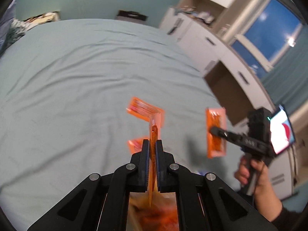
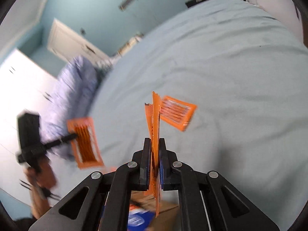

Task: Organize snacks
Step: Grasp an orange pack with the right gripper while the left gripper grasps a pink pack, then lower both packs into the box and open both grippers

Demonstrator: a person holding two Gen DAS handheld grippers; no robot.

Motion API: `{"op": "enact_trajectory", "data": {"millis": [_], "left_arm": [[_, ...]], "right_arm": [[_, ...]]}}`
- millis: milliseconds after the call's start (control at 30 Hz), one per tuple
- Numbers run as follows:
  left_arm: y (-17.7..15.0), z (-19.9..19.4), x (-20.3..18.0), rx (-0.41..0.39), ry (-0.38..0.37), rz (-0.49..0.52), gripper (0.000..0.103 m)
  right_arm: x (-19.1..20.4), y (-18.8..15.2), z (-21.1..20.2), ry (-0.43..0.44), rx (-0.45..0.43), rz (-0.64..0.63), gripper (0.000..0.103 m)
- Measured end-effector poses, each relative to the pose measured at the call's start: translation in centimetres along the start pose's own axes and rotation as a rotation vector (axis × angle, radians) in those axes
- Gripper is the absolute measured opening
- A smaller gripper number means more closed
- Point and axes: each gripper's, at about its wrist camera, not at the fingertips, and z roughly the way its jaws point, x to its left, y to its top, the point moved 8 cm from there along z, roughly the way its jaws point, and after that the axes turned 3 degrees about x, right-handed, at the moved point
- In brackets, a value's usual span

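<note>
1. Above the bed (image 1: 77,67), the left hand-held gripper (image 1: 152,144) pinched an orange snack packet (image 1: 154,134) edge-on.
2. Right hand-held gripper (image 2: 155,144) likewise clamped a second orange packet (image 2: 155,119); a third packet (image 2: 177,112) lay on the sheet.

Blurred orange snack packs (image 1: 143,109); cardboard box (image 2: 165,209) cut off below.

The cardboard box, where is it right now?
In the left wrist view the cardboard box sits at the right edge of the bed, beside the white drawers.
</note>
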Motion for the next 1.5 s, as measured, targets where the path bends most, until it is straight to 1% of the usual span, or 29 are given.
{"op": "enact_trajectory", "data": {"millis": [67, 133, 200, 267, 300, 333, 367, 400, 467, 500, 533, 567, 633, 667, 767, 833, 900, 1000, 1033, 1067, 1100, 1133, 1167, 1233, 1300, 1333, 1367, 1433, 1500], "left_arm": [[-2.3, 0.0, -1.5, 0.016, -0.038, 0.018, 0.005], [-4.3, 0.3, -2.3, 0.044, -0.066, 0.018, 0.005], [-5.9, 1.1, -2.6, 0.074, -0.054, 0.023, 0.005], [-7.7, 2.3, -2.8, 0.118, 0.018, 0.05, 0.005], [-8.4, 2.7, -2.4, 0.138, 0.069, 0.066, 0.005], [-9.0, 3.9, -1.8, 0.159, 0.141, 0.088, 0.008], [-9.1, 4.6, -1.7, 0.169, 0.185, 0.103, 0.012], [-9.1, 5.2, -1.0, 0.181, 0.263, 0.121, 0.02], [-9.1, 5.8, -0.1, 0.204, 0.347, 0.127, 0.028], [-9.0, 5.9, 0.2, 0.206, 0.357, 0.119, 0.036], [-8.7, 5.6, 0.6, 0.19, 0.357, 0.097, 0.045], [-8.4, 5.2, 0.8, 0.175, 0.356, 0.082, 0.049], [-7.8, 4.0, 1.5, 0.124, 0.355, 0.037, 0.07], [-7.4, 3.5, 1.8, 0.105, 0.358, 0.02, 0.072], [-7.2, 2.4, 2.8, 0.045, 0.381, -0.031, 0.073], [-6.9, 2.0, 3.6, 0.028, 0.404, -0.056, 0.073], [-6.5, 2.8, 4.0, 0.022, 0.407, -0.07, 0.073], [-6.5, 3.0, 4.2, 0.03, 0.407, -0.085, 0.073], [-6.6, 3.1, 4.3, 0.032, 0.409, -0.082, 0.073], [-6.6, 3.0, 4.2, 0.034, 0.412, -0.075, 0.073], [-6.6, 3.1, 4.1, 0.036, 0.417, -0.067, 0.073], [-6.6, 3.1, 4.1, 0.036, 0.424, -0.06, 0.073], [-6.7, 2.8, 4.0, 0.037, 0.427, -0.055, 0.073], [-6.6, 3.0, 3.8, 0.037, 0.429, -0.046, 0.073], [-6.5, 2.8, 3.7, 0.033, 0.425, -0.039, 0.073], [-6.5, 2.8, 3.7, 0.031, 0.425, -0.038, 0.073], [-6.5, 2.8, 3.7, 0.029, 0.425, -0.039, 0.073], [-6.5, 2.8, 3.7, 0.032, 0.428, -0.041, 0.073], [-6.5, 2.6, 3.7, 0.028, 0.428, -0.044, 0.073]], "right_arm": [[0.9, -1.7, -1.2, 0.025, -0.058, -0.009, 0.005], [2.1, -3.2, -2.0, 0.015, -0.086, -0.068, 0.005], [3.7, -4.7, -3.1, 0.063, -0.108, -0.101, 0.005], [4.4, -5.8, -3.0, 0.092, -0.108, -0.119, 0.005], [4.8, -6.4, -3.0, 0.107, -0.103, -0.126, 0.005], [5.2, -7.2, -2.8, 0.125, -0.094, -0.128, 0.005], [5.5, -7.9, -2.5, 0.132, -0.088, -0.135, 0.005], [5.8, -8.7, -2.1, 0.135, -0.071, -0.141, 0.005], [5.1, -9.3, -1.1, 0.124, -0.046, -0.147, 0.005], [5.2, -9.7, -0.6, 0.113, -0.036, -0.157, 0.005], [5.5, -10.1, -0.1, 0.105, -0.023, -0.174, 0.005], [5.6, -10.2, 0.4, 0.101, -0.009, -0.189, 0.005], [6.5, -10.4, 1.6, 0.073, 0.015, -0.216, 0.005], [6.8, -10.1, 1.7, 0.059, 0.029, -0.222, 0.005], [7.1, -10.0, 2.8, 0.007, 0.073, -0.253, 0.005], [7.5, -9.4, 2.8, -0.008, 0.088, -0.269, 0.005], [7.7, -9.2, 3.1, -0.016, 0.103, -0.278, 0.006], [7.8, -9.3, 2.5, -0.035, 0.111, -0.286, 0.013], [8.2, -10.0, 2.9, -0.052, 0.118, -0.289, 0.015], [8.0, -10.1, 3.1, -0.099, 0.128, -0.293, 0.02], [8.0, -10.6, 3.6, -0.137, 0.139, -0.294, 0.027], [7.9, -10.8, 4.0, -0.166, 0.153, -0.292, 0.046], [8.2, -10.9, 4.0, -0.171, 0.154, -0.294, 0.055], [9.8, -10.4, 2.5, -0.12, 0.09, -0.329, 0.055], [11.1, -9.7, 0.4, -0.072, 0.0, -0.36, 0.061], [11.3, -9.3, -0.6, -0.07, -0.048, -0.365, 0.068], [11.3, -8.8, -1.5, -0.075, -0.088, -0.36, 0.071], [10.8, -7.8, -3.3, -0.079, -0.159, -0.325, 0.071], [9.4, -6.5, -4.6, -0.092, -0.212, -0.245, 0.072]]}}
